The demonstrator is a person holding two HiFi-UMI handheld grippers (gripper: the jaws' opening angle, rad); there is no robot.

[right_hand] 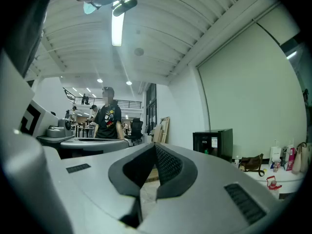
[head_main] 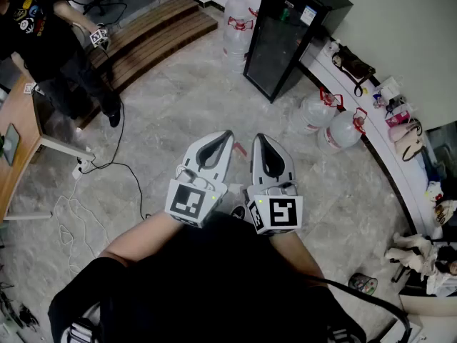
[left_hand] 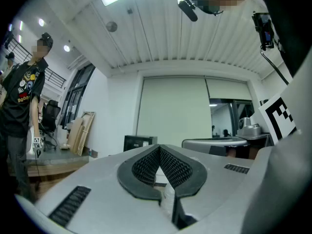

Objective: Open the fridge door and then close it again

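The grey stone floor point(head_main: 178, 113) stretches out ahead of the tongs, and across it, well apart from them and up to their right, stands the black fridge point(head_main: 323, 6) against the wall. Its dark door point(head_main: 273, 48) faces the open floor and looks shut. Big water jugs point(head_main: 235, 28) stand just beside the fridge on both sides, and another person point(head_main: 43, 41) stands far off to the left of the tongs near some wooden steps point(head_main: 153, 38). The left tongs point(head_main: 227, 134) and right tongs point(head_main: 258, 138) sit side by side close to the wearer's body, both pointing level towards the fridge, each with its jaws pressed together at the tips and nothing between them. By my reading the task has not started: this is the approach, with the door untouched. The next move calls for walking up to the fridge, parting one pair of jaws, and finding the door's edge or handle, which is too small to make out from here.
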